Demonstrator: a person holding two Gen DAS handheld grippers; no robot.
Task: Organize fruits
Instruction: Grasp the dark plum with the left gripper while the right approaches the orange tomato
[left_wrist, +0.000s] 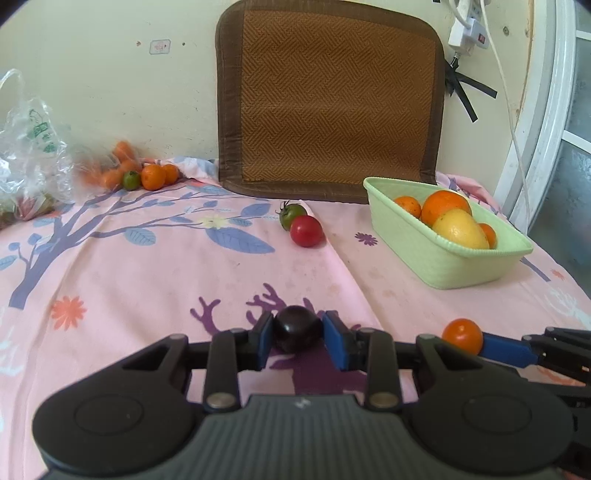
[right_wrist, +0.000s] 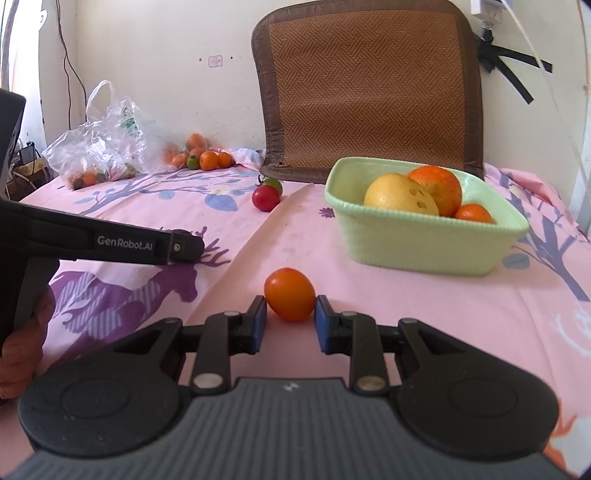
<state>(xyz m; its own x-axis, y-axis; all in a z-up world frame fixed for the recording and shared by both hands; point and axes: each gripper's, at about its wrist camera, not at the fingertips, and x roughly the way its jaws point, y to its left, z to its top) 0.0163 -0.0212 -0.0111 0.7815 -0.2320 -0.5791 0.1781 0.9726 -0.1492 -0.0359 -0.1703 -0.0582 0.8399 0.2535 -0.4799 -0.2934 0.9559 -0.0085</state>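
My left gripper (left_wrist: 297, 334) is shut on a dark purple fruit (left_wrist: 296, 328), low over the pink cloth. My right gripper (right_wrist: 290, 319) has its blue pads on both sides of a small orange fruit (right_wrist: 290, 299), which rests on the cloth; it also shows in the left wrist view (left_wrist: 462, 335). A pale green basket (right_wrist: 424, 251) holds a yellow fruit (right_wrist: 400, 197) and oranges (right_wrist: 439, 188), to the right and beyond both grippers. A red tomato (left_wrist: 306, 230) and a green tomato (left_wrist: 291, 214) lie together mid-table.
A clear plastic bag (right_wrist: 107, 147) with fruit lies at the far left, with several small oranges (left_wrist: 153, 176) beside it. A brown woven mat (left_wrist: 332, 99) leans on the wall. The left gripper's body (right_wrist: 110, 242) crosses the right wrist view.
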